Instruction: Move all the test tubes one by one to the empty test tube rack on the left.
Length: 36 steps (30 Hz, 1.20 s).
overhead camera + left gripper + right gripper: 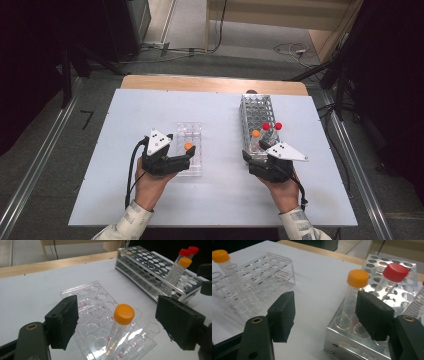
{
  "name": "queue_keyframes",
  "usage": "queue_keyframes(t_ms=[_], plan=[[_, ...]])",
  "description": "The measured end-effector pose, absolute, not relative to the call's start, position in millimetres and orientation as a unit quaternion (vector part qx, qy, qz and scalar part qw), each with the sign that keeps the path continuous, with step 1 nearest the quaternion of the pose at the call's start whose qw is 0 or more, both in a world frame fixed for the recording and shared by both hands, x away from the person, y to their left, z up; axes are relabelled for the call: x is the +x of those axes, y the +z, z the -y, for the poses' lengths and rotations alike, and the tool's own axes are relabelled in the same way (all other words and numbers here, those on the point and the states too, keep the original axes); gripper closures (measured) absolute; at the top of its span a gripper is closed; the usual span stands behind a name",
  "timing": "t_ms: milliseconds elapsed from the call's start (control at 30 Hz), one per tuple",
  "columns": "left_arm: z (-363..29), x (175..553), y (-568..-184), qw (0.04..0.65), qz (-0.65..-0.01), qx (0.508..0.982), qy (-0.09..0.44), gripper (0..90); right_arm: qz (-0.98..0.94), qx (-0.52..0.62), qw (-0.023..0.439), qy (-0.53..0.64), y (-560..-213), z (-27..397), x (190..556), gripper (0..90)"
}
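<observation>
We take the orange-capped tube in the clear plastic rack as the thing in hand: it stands in a near hole of that rack, leaning a little, its cap at about six o'clock from the rack's middle in the high view. It sits between the jaws of the left gripper, which are spread wide to either side of it, and neither pad touches the tube; one pad stands at nine o'clock of the cap and the other at three o'clock in the left gripper view. From above, we see the left gripper resting just at the rack's near left corner on the white table. Out at three o'clock from the clear rack, well apart, lies the metal rack, and in its near end stand a second orange-capped tube and two red-capped tubes. The right gripper is at that rack's near end, at about six o'clock of it from above, with its jaws parted and pinching nothing: one pad is over the bare table, and the other is over the rack's corner, just in front of the second orange-capped tube.
</observation>
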<state>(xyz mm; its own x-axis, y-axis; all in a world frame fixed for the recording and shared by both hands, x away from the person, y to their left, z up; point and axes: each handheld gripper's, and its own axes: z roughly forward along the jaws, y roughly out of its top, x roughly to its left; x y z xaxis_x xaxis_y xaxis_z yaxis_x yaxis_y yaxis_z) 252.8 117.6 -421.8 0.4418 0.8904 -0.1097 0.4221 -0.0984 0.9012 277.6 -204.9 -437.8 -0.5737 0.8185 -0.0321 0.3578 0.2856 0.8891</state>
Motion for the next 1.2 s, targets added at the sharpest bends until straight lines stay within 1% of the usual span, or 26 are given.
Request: queue_keyframes(t_ms=[200, 533, 1000, 1200], plan=[[-115.9, 252.0, -422.1, 0.483, -0.463, 0.702, 0.243, 17.3, -0.753, 0.402, 0.265, 0.448, -442.9, 210.4, 291.8, 40.2], [-114.7, 252.2, -422.4, 0.488, -0.459, 0.703, 0.239, 15.6, -0.751, 0.417, 0.266, 0.438, -453.0, 212.3, 312.5, 56.0], [-112.8, 251.9, -422.9, 0.485, -0.456, 0.708, 0.237, 15.5, -0.754, 0.415, 0.271, 0.431, -459.2, 207.5, 321.4, 69.6], [-112.3, 251.5, -422.5, 0.485, -0.455, 0.708, 0.238, 15.5, -0.754, 0.409, 0.277, 0.433, -456.8, 207.3, 320.3, 70.8]])
